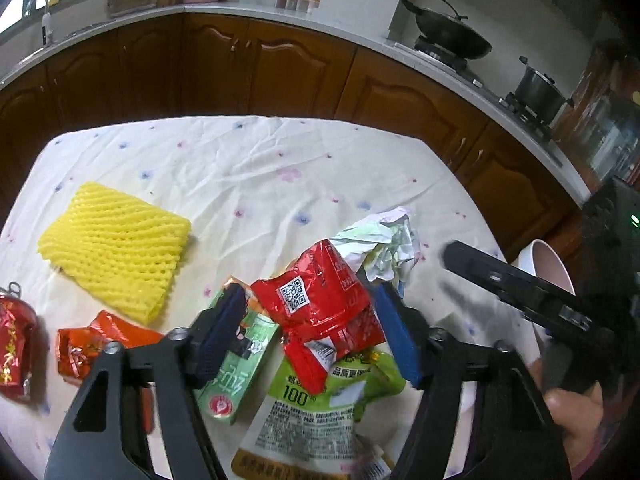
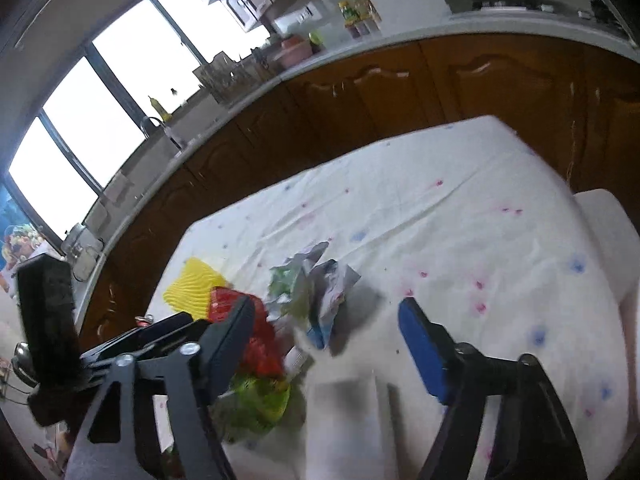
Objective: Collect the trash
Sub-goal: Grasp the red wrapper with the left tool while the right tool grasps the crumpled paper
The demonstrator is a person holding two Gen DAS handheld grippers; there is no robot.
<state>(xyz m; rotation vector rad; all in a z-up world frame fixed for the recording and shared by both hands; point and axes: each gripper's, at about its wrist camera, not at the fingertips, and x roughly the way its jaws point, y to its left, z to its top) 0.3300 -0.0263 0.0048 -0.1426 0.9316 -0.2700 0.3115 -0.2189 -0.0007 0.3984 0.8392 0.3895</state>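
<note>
My left gripper (image 1: pixel 308 320) is open, its blue pads either side of a red foil snack bag (image 1: pixel 320 304) that lies on a green-and-white pouch (image 1: pixel 320 396). A green carton (image 1: pixel 236 372) lies under the left pad. Crumpled white paper (image 1: pixel 380 244) sits just behind the bag. A yellow foam net (image 1: pixel 116 244), an orange wrapper (image 1: pixel 92 344) and a red can (image 1: pixel 14 344) lie to the left. My right gripper (image 2: pixel 328 336) is open and empty above the cloth, with the crumpled paper (image 2: pixel 316 288) and the red bag (image 2: pixel 260 340) ahead of it.
A white flowered tablecloth (image 1: pixel 260 168) covers the table. A pink bin (image 1: pixel 544 264) with a white rim stands off the table's right edge; it also shows in the right wrist view (image 2: pixel 608 236). Brown kitchen cabinets (image 1: pixel 280 72) with a wok (image 1: pixel 452 36) run behind.
</note>
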